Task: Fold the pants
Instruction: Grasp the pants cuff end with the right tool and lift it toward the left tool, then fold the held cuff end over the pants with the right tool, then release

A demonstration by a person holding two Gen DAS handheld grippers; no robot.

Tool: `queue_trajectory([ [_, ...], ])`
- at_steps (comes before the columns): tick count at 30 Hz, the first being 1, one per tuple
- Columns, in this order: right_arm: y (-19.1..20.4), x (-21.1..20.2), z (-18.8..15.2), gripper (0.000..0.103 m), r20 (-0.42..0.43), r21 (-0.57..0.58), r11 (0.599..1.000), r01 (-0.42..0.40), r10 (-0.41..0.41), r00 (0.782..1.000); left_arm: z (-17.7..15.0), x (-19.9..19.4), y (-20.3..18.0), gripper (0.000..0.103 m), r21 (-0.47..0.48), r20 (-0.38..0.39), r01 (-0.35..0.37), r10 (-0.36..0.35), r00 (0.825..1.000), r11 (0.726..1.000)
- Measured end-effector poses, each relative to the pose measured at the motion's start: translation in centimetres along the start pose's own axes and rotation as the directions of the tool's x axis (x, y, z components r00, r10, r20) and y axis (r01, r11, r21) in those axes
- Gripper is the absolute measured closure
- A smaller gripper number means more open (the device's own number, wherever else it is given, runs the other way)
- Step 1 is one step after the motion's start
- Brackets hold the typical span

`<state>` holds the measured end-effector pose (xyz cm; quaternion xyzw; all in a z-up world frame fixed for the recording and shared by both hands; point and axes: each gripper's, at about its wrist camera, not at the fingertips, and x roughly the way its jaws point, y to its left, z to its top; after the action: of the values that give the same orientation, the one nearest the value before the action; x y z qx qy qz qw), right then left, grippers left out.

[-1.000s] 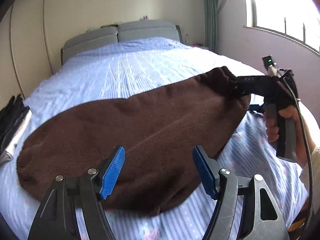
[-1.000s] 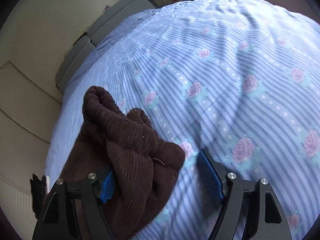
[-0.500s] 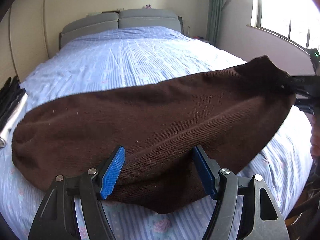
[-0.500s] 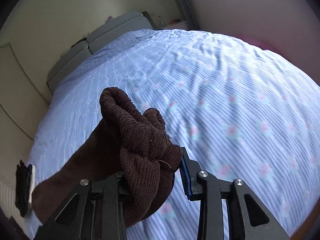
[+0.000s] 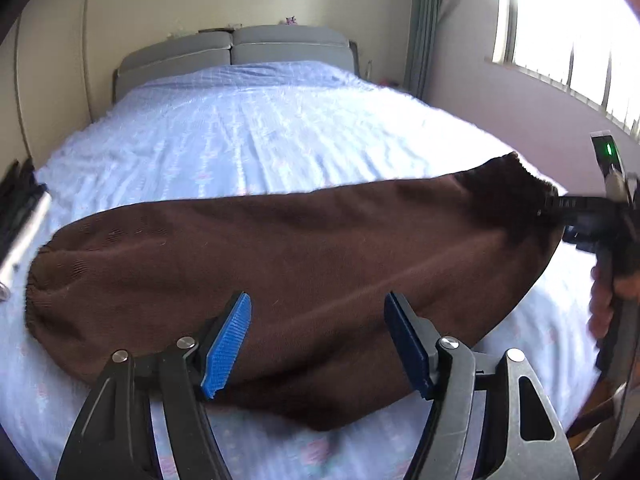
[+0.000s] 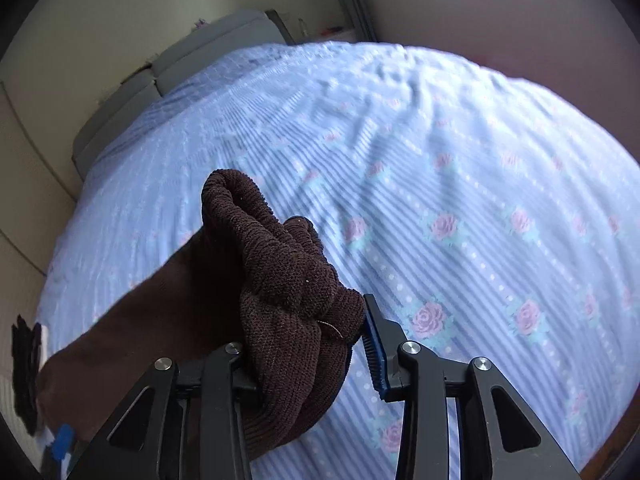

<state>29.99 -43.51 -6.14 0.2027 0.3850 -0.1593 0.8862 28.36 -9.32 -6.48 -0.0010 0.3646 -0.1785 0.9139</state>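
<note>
Dark brown knit pants (image 5: 288,264) lie stretched across the near part of the bed. My left gripper (image 5: 318,340) is open, its blue pads on either side of the pants' near edge, not closed on it. My right gripper (image 6: 312,352) is shut on a bunched end of the pants (image 6: 280,272) and holds it raised above the sheet. In the left wrist view the right gripper (image 5: 576,216) shows at the far right, holding that end. The other end of the pants (image 5: 44,292) rests at the left.
The bed (image 5: 260,128) has a light blue striped floral sheet (image 6: 460,208) and a grey headboard (image 5: 240,48). A black item and a silver cylinder (image 5: 20,220) lie at the bed's left edge. A window (image 5: 568,32) and wall are on the right.
The right gripper closed on the bunched pants end and lifted it up and to the right, pulling the fabric out longer. The left gripper stayed open over the near edge.
</note>
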Motion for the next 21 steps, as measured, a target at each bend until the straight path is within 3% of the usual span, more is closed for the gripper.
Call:
queue_trajectory([
  [3,0.5,-2.2,0.5,0.066,0.042,-0.011,1.000,-0.025,0.026,0.999,0.7,1.3,-0.5,0.071,-0.026,-0.047,0.081,-0.082,0.996,0.996],
  [5,0.4,-2.6,0.8,0.066,0.035,0.008,0.999,-0.040,0.040,0.999,-0.2,2.4,-1.5,0.079,-0.016,-0.110,0.114,-0.115,0.987,0.993],
  [9,0.1,-1.4,1.3,0.066,-0.022,0.057,0.996,-0.073,0.075,0.997,-3.8,2.9,-3.4,0.078,0.057,-0.126,0.088,-0.080,0.989,0.994],
  [13,1.5,-1.7,0.8,0.066,-0.004,0.025,0.999,-0.031,0.031,1.000,-3.8,2.8,-3.7,0.077,0.099,-0.107,0.060,-0.049,0.993,0.993],
  [16,2.8,-4.2,0.8,0.066,0.045,-0.012,0.999,-0.030,0.030,0.999,-1.7,2.3,-2.3,0.066,0.033,-0.116,0.076,-0.072,0.991,0.997],
  [18,4.0,-6.4,0.8,0.066,0.083,-0.043,0.999,-0.029,0.032,0.996,-0.4,0.6,-0.5,0.055,-0.022,-0.054,0.037,-0.038,0.998,0.999],
  [21,7.0,-9.8,1.0,0.066,0.148,-0.118,0.993,-0.009,0.027,0.989,1.5,-2.5,3.2,0.054,-0.085,0.014,0.009,-0.008,1.000,0.996],
])
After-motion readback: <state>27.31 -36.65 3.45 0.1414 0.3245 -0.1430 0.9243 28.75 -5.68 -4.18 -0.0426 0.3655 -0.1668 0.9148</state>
